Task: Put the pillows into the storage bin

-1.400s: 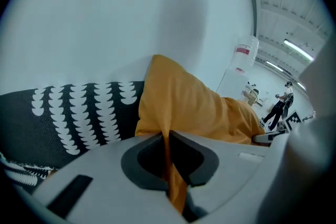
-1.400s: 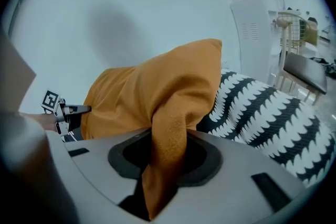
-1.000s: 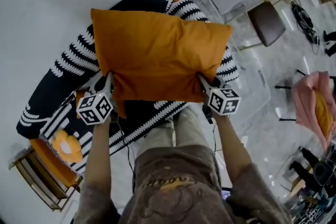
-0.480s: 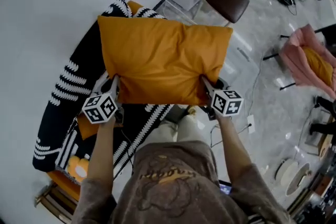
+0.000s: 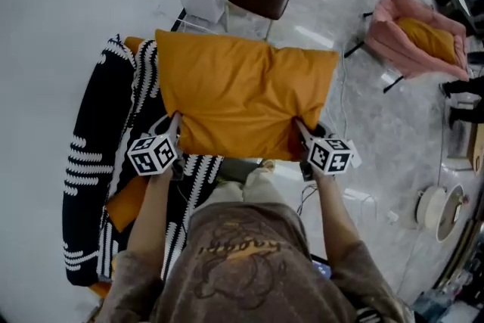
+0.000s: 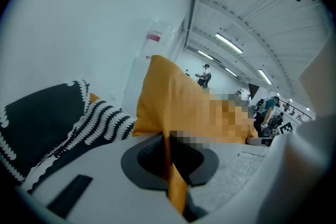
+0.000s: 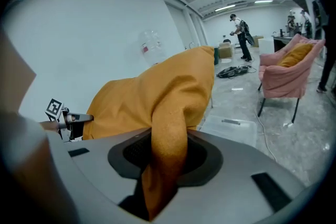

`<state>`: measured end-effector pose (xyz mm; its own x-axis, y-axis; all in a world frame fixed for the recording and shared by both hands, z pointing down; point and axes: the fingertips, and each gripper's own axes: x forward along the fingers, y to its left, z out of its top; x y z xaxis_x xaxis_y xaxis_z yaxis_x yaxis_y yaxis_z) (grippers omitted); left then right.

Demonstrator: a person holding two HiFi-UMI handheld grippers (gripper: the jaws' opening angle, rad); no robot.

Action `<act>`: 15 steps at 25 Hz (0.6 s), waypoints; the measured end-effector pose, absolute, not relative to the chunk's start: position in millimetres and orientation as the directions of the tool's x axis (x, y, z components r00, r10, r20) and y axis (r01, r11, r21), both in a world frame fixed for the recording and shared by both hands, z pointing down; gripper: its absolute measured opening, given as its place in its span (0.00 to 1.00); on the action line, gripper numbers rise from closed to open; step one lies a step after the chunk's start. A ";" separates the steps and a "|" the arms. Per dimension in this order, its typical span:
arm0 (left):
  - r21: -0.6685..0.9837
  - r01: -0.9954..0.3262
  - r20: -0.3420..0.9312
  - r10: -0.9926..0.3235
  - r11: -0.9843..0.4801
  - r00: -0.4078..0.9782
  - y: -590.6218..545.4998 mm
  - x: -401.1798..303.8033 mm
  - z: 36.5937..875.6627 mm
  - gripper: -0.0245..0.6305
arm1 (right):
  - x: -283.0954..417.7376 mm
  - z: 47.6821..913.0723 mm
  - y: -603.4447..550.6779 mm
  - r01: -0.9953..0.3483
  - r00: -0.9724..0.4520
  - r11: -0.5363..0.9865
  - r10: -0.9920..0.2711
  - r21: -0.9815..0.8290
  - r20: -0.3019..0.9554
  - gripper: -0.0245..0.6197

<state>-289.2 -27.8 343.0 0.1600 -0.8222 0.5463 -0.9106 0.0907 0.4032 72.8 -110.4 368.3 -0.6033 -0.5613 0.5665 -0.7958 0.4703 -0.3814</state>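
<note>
**A:** What is largest?

**B:** The black-and-white patterned sofa [image 5: 91, 185], so I place everything from it.

**A:** And the pillow?

**B:** The orange pillow [image 5: 242, 98] is held up flat. Its left edge overlaps the sofa's right side, and the rest hangs out past it over the pale floor.

**A:** The claws?

**B:** The left gripper [image 5: 175, 128], nearest the sofa, is clamped on a thin fold at the pillow's near corner. The right gripper [image 5: 297, 129], farther from the sofa, pinches a thicker bunch of the same pillow.
</note>
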 end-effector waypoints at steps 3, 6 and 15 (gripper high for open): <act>0.397 -0.917 0.558 -0.802 0.034 0.212 -54.1 -225.8 335.1 0.05 | 140.8 363.3 -115.7 -0.819 -0.573 0.419 -0.593 -0.392 0.565 0.24; 0.398 -0.917 0.567 -0.781 -0.016 0.260 -76.0 -169.9 333.1 0.05 | 200.0 363.4 -117.0 -0.840 -0.542 0.369 -0.617 -0.398 0.571 0.24; 0.388 -0.906 0.585 -0.715 -0.169 0.383 -150.1 -55.3 343.9 0.05 | 317.5 374.3 -128.2 -0.885 -0.437 0.216 -0.693 -0.413 0.573 0.24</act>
